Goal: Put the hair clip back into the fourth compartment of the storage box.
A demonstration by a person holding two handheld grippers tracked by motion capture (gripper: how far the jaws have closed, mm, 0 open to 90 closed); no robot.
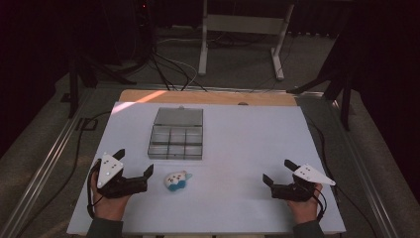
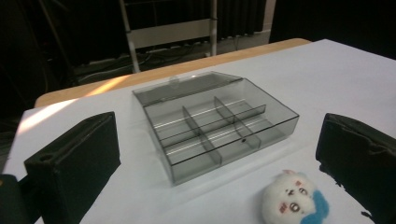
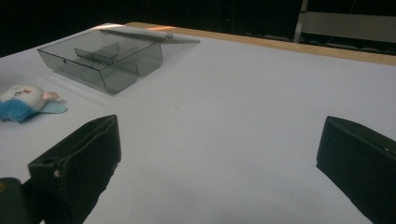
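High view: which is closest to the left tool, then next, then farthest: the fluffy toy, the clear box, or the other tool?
From the left tool:
1. Fluffy toy, just to its right.
2. Clear box, farther back on the table, lid open.
3. Right tool, across the table on the right side.

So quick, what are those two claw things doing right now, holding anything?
Left gripper: open, holding nothing; the plush toy lies on the table just beside it.
Right gripper: open, holding nothing.

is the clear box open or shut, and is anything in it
Open and empty: the clear box has its lid folded back flat behind it, and all its compartments are bare. The plush toy lies outside, in front.
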